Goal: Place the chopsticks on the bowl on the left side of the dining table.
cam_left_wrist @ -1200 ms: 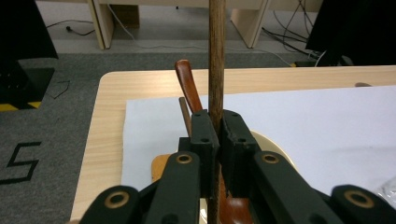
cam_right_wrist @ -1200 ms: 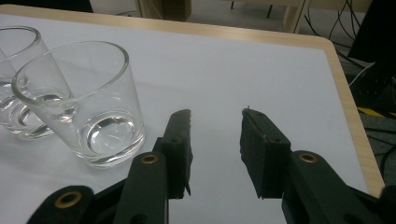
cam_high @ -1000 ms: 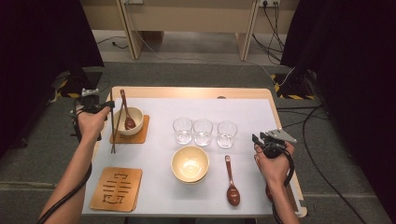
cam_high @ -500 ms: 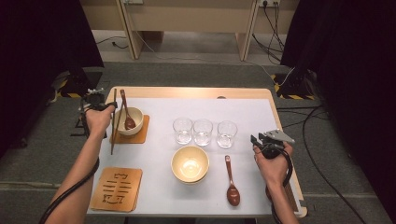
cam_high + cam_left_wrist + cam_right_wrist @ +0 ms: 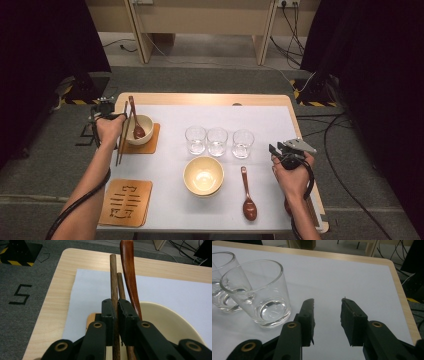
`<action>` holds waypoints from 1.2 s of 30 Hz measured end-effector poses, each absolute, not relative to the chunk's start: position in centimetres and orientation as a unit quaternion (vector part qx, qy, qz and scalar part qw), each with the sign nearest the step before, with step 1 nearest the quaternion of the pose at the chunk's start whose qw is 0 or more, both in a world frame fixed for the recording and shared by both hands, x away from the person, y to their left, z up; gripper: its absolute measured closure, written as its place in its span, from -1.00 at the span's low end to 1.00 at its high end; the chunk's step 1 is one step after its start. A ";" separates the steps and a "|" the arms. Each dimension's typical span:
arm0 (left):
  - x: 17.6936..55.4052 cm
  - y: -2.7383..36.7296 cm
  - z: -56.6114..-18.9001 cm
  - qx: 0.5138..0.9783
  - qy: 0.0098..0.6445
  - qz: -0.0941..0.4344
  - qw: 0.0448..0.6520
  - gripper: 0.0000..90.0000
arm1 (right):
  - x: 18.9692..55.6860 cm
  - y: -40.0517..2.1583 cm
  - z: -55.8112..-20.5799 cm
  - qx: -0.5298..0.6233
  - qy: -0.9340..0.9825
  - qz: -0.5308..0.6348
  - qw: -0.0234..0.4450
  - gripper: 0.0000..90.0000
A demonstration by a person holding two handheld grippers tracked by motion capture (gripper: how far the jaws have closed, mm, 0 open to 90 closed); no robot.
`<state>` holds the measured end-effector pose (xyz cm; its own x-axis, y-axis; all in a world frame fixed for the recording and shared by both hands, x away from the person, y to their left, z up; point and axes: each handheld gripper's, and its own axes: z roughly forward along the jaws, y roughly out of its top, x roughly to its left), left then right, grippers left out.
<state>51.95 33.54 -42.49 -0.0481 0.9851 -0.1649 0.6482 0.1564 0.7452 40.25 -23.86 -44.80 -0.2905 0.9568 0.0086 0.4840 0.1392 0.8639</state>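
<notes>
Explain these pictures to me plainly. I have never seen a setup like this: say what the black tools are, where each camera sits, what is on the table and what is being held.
A person sits at a table and holds a hand-operated gripper in each hand; each tool has two black jaws. The high view looks down from above the person's side. The other two cameras ride on the grippers and look along their jaws.

The left gripper is clamped on a pair of chopsticks, right beside a small bowl that has a brown spoon in it and stands on a wooden coaster. The right gripper is open with nothing between its jaws, near three glasses.

Also on the table: a larger bowl, a second spoon and a patterned coaster.
</notes>
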 end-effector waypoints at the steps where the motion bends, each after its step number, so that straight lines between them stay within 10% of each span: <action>1: 52.0 33.5 -42.6 0.601 0.681 0.246 0.339 0.83 | 40.3 -23.9 -44.8 0.518 0.694 0.403 0.295 0.41; 36: 51.9 32.5 -41.7 0.637 0.654 0.248 0.324 0.45 | 40.3 -24.0 -44.8 0.521 0.693 0.403 0.293 0.40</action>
